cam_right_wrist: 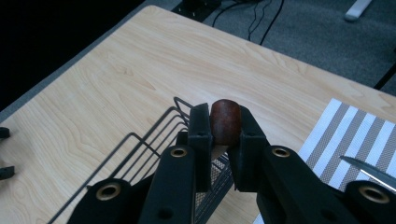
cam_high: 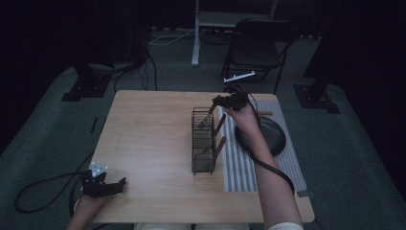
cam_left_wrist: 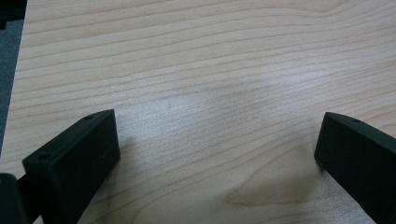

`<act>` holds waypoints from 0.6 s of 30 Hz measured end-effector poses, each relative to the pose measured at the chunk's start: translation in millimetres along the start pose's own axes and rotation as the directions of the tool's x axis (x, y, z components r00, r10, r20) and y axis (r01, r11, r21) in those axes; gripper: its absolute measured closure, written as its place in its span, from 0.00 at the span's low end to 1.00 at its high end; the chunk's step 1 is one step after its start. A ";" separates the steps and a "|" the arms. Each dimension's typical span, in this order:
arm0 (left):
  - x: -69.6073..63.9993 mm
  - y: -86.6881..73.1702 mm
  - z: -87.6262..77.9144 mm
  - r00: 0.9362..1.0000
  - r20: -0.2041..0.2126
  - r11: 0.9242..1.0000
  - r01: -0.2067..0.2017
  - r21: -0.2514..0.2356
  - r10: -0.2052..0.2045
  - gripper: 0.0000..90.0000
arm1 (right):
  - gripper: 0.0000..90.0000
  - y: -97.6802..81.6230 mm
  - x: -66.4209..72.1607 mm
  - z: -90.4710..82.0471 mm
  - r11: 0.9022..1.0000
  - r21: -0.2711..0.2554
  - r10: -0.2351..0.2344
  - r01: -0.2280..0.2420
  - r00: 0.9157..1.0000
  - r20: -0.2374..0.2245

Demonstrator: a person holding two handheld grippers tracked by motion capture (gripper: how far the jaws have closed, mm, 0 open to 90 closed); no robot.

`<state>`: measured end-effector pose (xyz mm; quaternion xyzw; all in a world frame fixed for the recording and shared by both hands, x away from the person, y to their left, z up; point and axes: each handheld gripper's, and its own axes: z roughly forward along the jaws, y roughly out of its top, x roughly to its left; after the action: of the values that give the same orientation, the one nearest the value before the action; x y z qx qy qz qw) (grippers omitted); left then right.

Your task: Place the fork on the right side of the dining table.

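**Two grippers, one at the rack, one idle at the near corner**

One wooden table (cam_high: 153, 143) takes up most of the high view, lit dimly, with dark floor, cables and a folding chair (cam_high: 256, 45) beyond its far edge. On its right side lies a striped placemat (cam_high: 239, 167), and a dark round pan (cam_high: 270, 134) sits on the mat's far half. A black wire rack (cam_high: 203, 141) stands just left of the mat, holding wooden-handled utensils that lean toward the mat.

Right gripper (cam_high: 231, 101) is held over the rack's far end, the person's forearm reaching across the mat and partly covering the pan. From above, its jaw state is hard to make out. The right gripper view settles it: the jaws are clamped on a reddish-brown wooden handle (cam_right_wrist: 225, 122), rounded end up, directly above the rack's wire rim (cam_right_wrist: 154, 126). The utensil's working end is hidden below the jaws. A bright metal blade tip (cam_right_wrist: 369, 170) is cut off at that view's right edge, over the mat (cam_right_wrist: 355, 135).

Left gripper (cam_high: 103, 184) rests at the table's near left corner, well apart from the rack. The left gripper view shows its jaws spread wide over bare wood grain (cam_left_wrist: 210, 93), nothing between them.
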<state>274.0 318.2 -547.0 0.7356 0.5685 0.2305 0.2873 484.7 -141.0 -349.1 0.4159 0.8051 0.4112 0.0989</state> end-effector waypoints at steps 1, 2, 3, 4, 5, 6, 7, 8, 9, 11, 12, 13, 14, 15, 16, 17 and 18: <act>0.0 0.0 0.0 1.000 0.000 1.000 0.000 0.000 0.000 0.00 | 0.90 0.6 1.2 -2.8 1.000 -0.006 -0.003 0.003 1.000 -0.004; 0.0 0.0 0.0 1.000 0.000 1.000 0.000 0.000 0.000 0.00 | 0.90 1.2 2.4 -5.7 1.000 -0.011 -0.008 0.008 1.000 -0.008; 0.0 0.0 0.0 1.000 0.000 1.000 0.000 0.000 0.000 0.00 | 0.90 1.6 3.7 -8.5 1.000 -0.015 -0.012 0.012 1.000 -0.010; 0.0 0.0 0.0 1.000 0.000 1.000 0.000 0.000 0.000 0.00 | 0.90 2.2 4.7 -11.5 1.000 -0.020 -0.016 0.015 1.000 -0.009; 0.0 0.0 0.0 1.000 0.000 1.000 0.000 0.000 0.000 0.00 | 0.90 2.7 5.7 -14.6 1.000 -0.022 -0.018 0.018 1.000 -0.010; 0.0 0.0 0.0 1.000 0.000 1.000 0.000 0.000 0.000 0.00 | 0.90 3.2 6.4 -17.5 0.999 -0.027 -0.020 0.020 1.000 -0.012; 0.0 0.0 0.0 1.000 0.000 1.000 0.000 0.000 0.000 0.00 | 0.90 3.6 6.8 -20.9 0.999 -0.035 -0.021 0.021 1.000 -0.012; 0.0 0.0 0.0 1.000 0.000 1.000 0.000 0.000 0.000 0.00 | 0.90 4.2 7.3 -24.4 0.999 -0.040 -0.020 0.020 1.000 -0.012; -0.1 0.0 0.1 1.000 0.000 1.000 0.002 -0.001 -0.002 0.00 | 0.90 4.5 7.7 -28.1 0.999 -0.049 -0.018 0.017 1.000 -0.015; 0.0 0.0 0.0 1.000 0.000 1.000 0.000 -0.001 0.000 0.00 | 0.90 5.3 8.1 -35.6 0.998 -0.064 -0.016 0.014 1.000 -0.022; 0.0 0.0 0.0 1.000 0.000 1.000 -0.001 0.000 0.001 0.00 | 0.90 5.8 8.5 -39.2 0.997 -0.073 -0.017 0.016 1.000 -0.022; 0.0 0.0 0.0 1.000 -0.001 1.000 -0.001 -0.001 0.001 0.00 | 0.90 6.3 8.9 -42.9 0.997 -0.079 -0.019 0.017 1.000 -0.022; 0.0 0.0 0.0 1.000 -0.001 1.000 -0.001 -0.001 0.001 0.00 | 0.90 7.0 9.4 -46.6 0.996 -0.083 -0.023 0.022 1.000 -0.019; 0.0 0.0 0.0 1.000 -0.001 1.000 -0.001 -0.001 0.001 0.00 | 0.90 7.7 9.8 -50.3 0.996 -0.088 -0.025 0.023 1.000 -0.016; 0.1 0.0 0.0 1.000 -0.001 1.000 -0.001 -0.001 0.001 0.00 | 0.90 8.3 10.2 -54.1 0.995 -0.093 -0.023 0.021 1.000 -0.018; 0.0 0.0 0.0 1.000 0.000 1.000 0.000 -0.001 0.000 0.00 | 0.90 8.9 10.4 -57.9 0.995 -0.100 -0.021 0.020 1.000 -0.018; 0.1 0.0 0.0 1.000 0.000 1.000 0.000 -0.001 0.000 0.00 | 0.90 9.2 10.6 -61.8 0.994 -0.107 -0.020 0.018 1.000 -0.018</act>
<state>274.0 318.2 -547.0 0.7356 0.5683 0.2310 0.2874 452.5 -165.9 -300.6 0.3986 0.7867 0.4567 0.1172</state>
